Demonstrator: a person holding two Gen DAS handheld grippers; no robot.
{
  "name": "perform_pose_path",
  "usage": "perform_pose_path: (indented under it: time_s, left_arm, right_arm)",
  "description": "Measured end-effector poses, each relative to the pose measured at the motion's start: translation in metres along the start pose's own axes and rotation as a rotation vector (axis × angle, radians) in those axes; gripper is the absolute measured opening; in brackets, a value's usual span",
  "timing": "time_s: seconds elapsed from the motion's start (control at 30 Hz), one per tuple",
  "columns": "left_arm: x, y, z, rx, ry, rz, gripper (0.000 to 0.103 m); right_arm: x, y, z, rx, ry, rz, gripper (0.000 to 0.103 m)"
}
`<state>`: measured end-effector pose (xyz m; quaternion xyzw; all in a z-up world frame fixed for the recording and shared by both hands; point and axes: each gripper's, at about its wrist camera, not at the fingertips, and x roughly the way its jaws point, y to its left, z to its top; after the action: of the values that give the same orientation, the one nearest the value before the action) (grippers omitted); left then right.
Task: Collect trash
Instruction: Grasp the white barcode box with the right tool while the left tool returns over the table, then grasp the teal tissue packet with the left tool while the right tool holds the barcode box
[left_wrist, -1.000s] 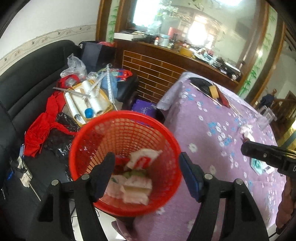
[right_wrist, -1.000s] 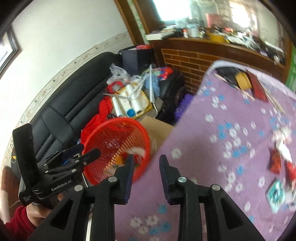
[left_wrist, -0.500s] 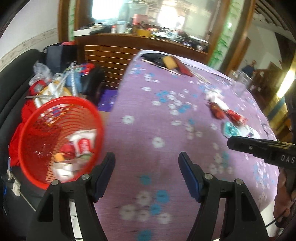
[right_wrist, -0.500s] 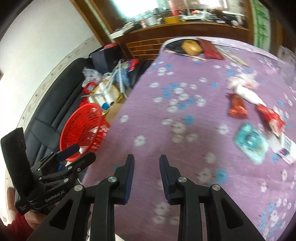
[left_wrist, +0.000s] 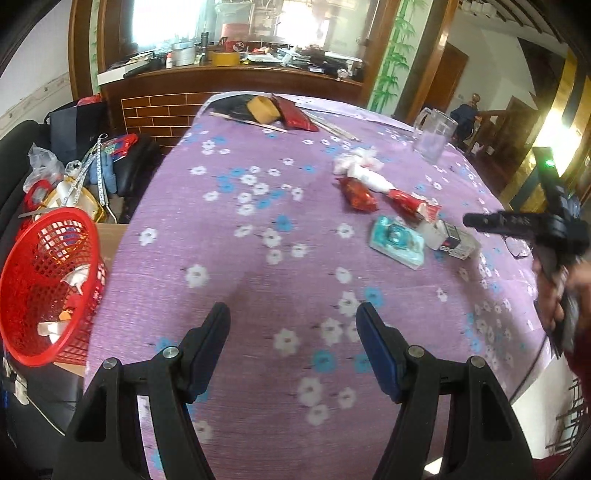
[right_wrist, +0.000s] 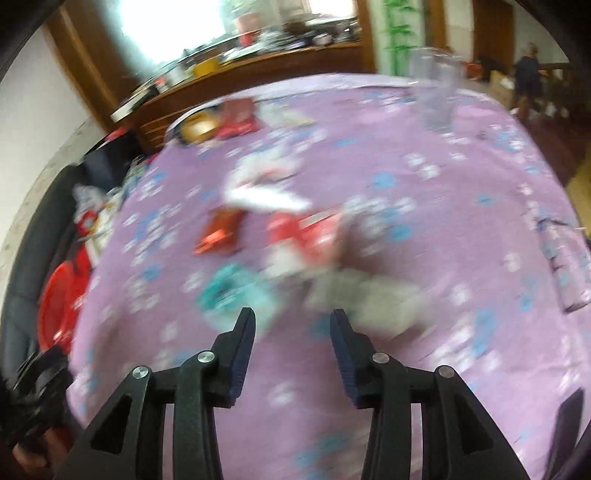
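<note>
Both tongs gape empty, left gripper (left_wrist: 293, 323) and right gripper (right_wrist: 291, 325), above scattered wrappers (left_wrist: 356, 192) on the purple tablecloth (left_wrist: 221, 258).

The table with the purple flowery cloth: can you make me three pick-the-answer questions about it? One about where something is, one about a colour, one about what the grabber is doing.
1. Where is the red basket?
A. on the table's middle
B. beside the table's left edge
C. under the glass mug

2. What colour is the flat packet lying nearest the left gripper?
A. teal
B. yellow
C. black

3. How are the left gripper's fingers?
A. shut on a wrapper
B. shut on nothing
C. open, holding nothing

Answers: 1 B, the basket sits off the cloth's left side. 2 A, it is teal. 3 C, bare tablecloth shows between them.
</note>
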<state>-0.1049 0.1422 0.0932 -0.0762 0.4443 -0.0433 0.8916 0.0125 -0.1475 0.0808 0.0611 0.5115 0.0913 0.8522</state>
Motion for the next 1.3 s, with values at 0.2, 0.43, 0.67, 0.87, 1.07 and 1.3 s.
perform_pose_path:
  time_s: [0.2, 0.43, 0.67, 0.87, 1.07, 1.3]
  left_arm:
    - [0.004, -0.024, -0.001, 0.012, 0.012, 0.002, 0.069]
    - [0.01, -0.036, 0.001, 0.016, 0.02, 0.005, 0.07]
    - [0.023, -0.049, 0.013, 0.015, 0.031, -0.02, 0.07]
    - [0.035, -0.073, 0.031, 0.03, 0.041, -0.064, 0.072]
    - [0.071, -0.1, 0.048, -0.039, 0.137, -0.119, 0.078]
    - [0.128, -0.114, 0.065, -0.238, 0.254, -0.066, 0.078]
  right_arm:
    - [0.033, -0.043, 0.021, 0.032, 0.047, 0.086, 0.047]
    - [0.039, -0.029, -0.007, -0.027, 0.151, 0.221, 0.049]
    - [0.04, 0.016, -0.028, -0.224, 0.159, 0.121, 0.059]
    - [0.04, 0.004, -0.033, -0.161, 0.17, 0.11, 0.042]
    - [0.005, -0.01, -0.051, -0.117, 0.122, 0.128, 0.039]
    - [-0.038, -0.032, -0.07, -0.071, 0.051, 0.131, 0.039]
